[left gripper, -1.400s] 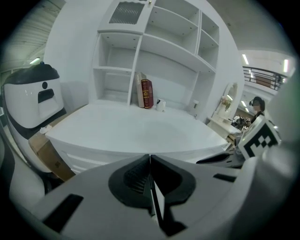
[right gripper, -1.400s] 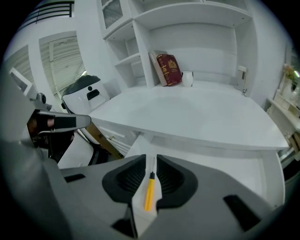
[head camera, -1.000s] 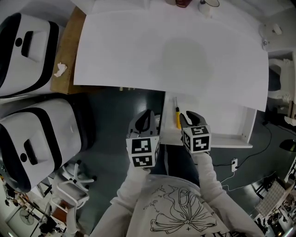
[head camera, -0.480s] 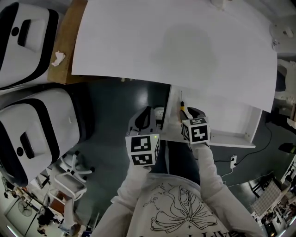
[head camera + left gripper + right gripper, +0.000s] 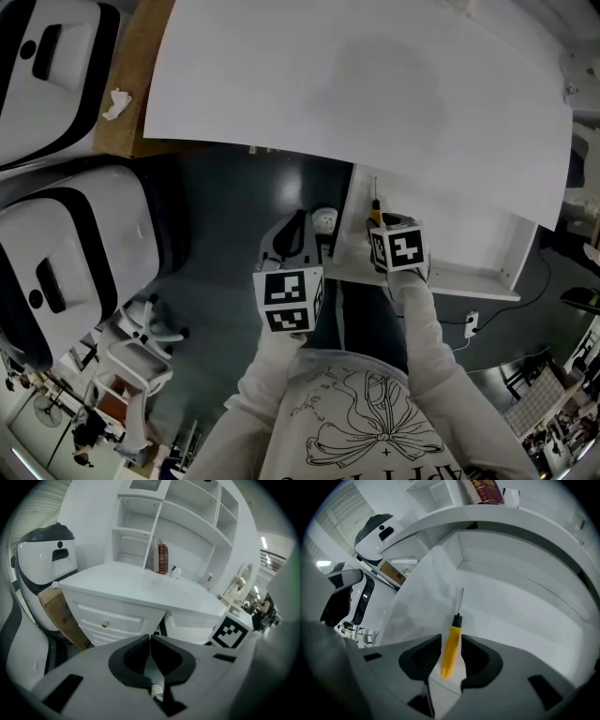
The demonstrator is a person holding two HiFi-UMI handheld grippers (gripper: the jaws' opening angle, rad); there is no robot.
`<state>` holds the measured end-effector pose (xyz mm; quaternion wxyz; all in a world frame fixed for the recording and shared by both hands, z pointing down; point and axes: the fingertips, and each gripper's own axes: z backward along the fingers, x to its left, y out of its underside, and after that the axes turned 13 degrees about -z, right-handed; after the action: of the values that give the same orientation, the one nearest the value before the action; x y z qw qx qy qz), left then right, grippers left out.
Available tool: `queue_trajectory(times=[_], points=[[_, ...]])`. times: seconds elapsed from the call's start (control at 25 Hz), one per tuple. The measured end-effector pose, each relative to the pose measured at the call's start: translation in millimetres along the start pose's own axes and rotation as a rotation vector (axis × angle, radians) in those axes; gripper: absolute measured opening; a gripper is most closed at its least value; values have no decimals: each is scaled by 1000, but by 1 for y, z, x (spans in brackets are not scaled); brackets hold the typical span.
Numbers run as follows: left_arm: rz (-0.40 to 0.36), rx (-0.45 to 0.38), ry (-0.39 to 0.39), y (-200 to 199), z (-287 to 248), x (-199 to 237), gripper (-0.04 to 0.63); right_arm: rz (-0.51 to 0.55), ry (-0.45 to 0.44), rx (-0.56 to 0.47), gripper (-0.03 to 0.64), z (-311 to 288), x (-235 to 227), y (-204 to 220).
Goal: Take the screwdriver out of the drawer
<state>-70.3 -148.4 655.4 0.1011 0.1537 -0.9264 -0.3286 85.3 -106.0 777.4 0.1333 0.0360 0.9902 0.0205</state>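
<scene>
at left in the head view, the left gripper [image 5: 300,225] hangs over the dark floor [image 5: 234,206], near the left wall of the open drawer [image 5: 459,239] and below the front edge of the white desk top [image 5: 356,84]. the left gripper view shows its jaws pressed together with nothing pinched between them. as far as can be judged, it takes no part in the step in hand.

at centre right, the drawer stands pulled out from under the desk top. its white bottom is bare except for the screwdriver [image 5: 374,208], which lies near the left wall with its shaft pointing toward the back. over the handle end, the right gripper [image 5: 388,225] points steeply down into the drawer.

the right gripper view shows the jaws spread, having just been opening. the yellow handle of the screwdriver [image 5: 453,634] lies between the two pads [image 5: 425,654]. neither pad appears to press on it, and the tool rests flat on the drawer bottom.

step in hand, as judged: the approach for the grasp, with the take-out itself not yet begun. the next move calls for a short descent so that the pads bracket the handle at mid-length. the jaws then need to close square across it, followed by a lift clear of the drawer's front rim.
</scene>
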Motion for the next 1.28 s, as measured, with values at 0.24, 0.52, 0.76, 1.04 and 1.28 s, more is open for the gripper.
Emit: queue_trajectory(times=[0.24, 0.52, 0.76, 1.04, 1.28], points=[[12, 3, 1, 3, 0, 0, 12, -7, 32, 79, 120, -9, -4, 8], [20, 2, 2, 6, -2, 2, 12, -27, 61, 69, 74, -12, -9, 5], [15, -9, -1, 1, 2, 0, 12, -54, 54, 90, 71, -6, -11, 9], [-2, -50, 2, -21, 16, -5, 12, -76, 43, 27, 71, 29, -8, 7], [-21, -118, -6, -55, 35, -11, 12, -49, 10, -78, 71, 77, 5, -8]])
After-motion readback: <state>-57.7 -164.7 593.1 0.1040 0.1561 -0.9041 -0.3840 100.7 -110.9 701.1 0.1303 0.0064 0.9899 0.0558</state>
